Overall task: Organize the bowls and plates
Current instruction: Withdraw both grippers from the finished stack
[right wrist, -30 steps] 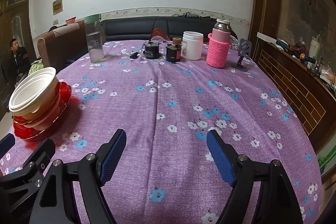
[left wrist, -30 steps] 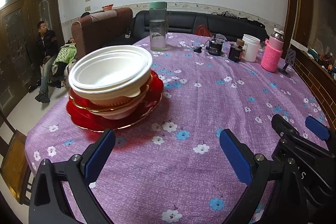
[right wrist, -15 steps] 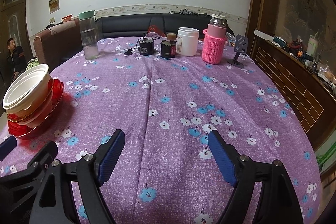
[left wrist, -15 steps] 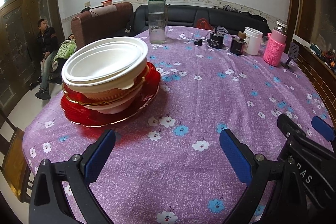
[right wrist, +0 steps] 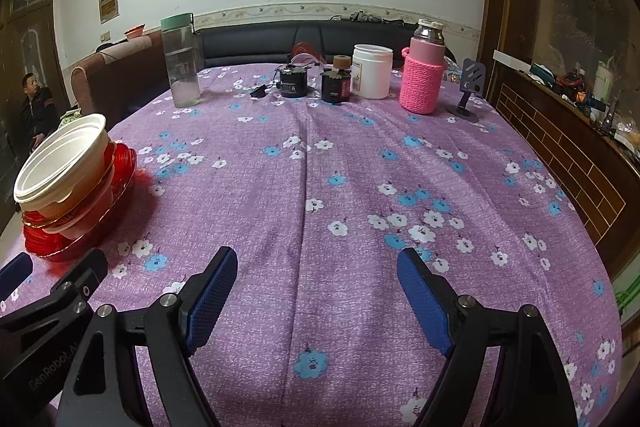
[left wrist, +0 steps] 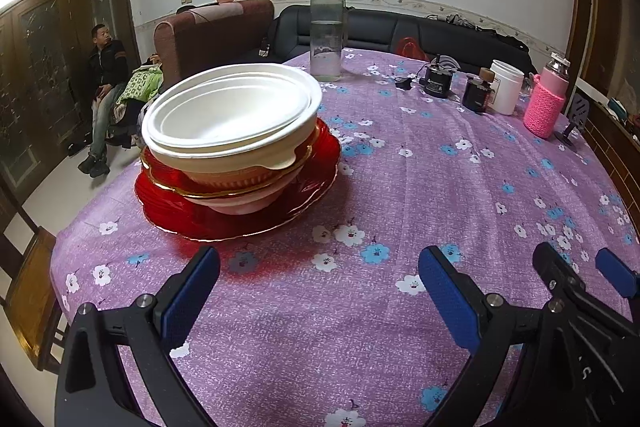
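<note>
A stack of white bowls (left wrist: pixel 232 115) nests in gold-rimmed red plates (left wrist: pixel 240 215) on the purple flowered tablecloth, left of centre in the left wrist view. The same bowls (right wrist: pixel 64 163) and red plates (right wrist: pixel 80 231) sit at the far left of the right wrist view. My left gripper (left wrist: pixel 320 291) hovers open just short of the stack, nothing between its blue pads. My right gripper (right wrist: pixel 316 295) stands open over bare cloth, to the right of the stack. Each gripper shows at the edge of the other's view.
At the table's far side stand a clear bottle with a green lid (left wrist: pixel 327 35), two small dark jars (right wrist: pixel 294 81), a white tub (right wrist: pixel 372 71), a pink-sleeved flask (right wrist: pixel 422 71) and a phone stand (right wrist: pixel 470 87). A person (left wrist: pixel 104 87) sits beyond a sofa at the left.
Both views tilt slightly; the stack of bowls and plates sits a little differently in frame, and the grippers stay open and nearly still.
</note>
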Available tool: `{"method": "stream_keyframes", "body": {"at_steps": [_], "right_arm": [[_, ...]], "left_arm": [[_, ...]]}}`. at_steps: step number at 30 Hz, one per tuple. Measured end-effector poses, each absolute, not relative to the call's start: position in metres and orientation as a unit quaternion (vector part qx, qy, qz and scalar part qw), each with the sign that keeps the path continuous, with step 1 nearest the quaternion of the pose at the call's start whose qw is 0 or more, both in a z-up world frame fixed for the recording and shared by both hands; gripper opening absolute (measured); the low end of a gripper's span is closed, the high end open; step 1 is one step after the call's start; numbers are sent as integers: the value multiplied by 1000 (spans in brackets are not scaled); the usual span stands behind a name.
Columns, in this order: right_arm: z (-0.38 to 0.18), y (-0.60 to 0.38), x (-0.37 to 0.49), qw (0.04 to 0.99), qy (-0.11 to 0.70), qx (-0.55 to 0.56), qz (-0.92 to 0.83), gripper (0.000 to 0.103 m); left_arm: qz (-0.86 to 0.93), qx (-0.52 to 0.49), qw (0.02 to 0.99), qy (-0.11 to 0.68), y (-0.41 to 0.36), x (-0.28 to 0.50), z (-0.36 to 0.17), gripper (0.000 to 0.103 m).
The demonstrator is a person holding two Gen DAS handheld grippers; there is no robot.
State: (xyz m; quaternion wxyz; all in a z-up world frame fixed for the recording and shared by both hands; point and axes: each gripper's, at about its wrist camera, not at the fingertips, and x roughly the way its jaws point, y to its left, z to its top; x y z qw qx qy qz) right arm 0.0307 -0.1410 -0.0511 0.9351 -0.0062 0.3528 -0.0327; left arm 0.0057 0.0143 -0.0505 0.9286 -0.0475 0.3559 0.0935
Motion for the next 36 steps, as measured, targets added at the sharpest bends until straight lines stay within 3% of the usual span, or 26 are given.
{"method": "stream_keyframes", "body": {"at_steps": [8, 16, 36], "right_arm": [[-54, -135, 31, 934, 357, 2, -24, 86], [-44, -115, 28, 941, 337, 5, 14, 86], [-19, -43, 42, 942, 315, -27, 109, 89]], "left_arm": [[114, -43, 936, 329, 21, -2, -45, 99], [139, 2, 967, 212, 16, -30, -9, 103], [171, -35, 954, 243, 77, -4, 11, 103]]}}
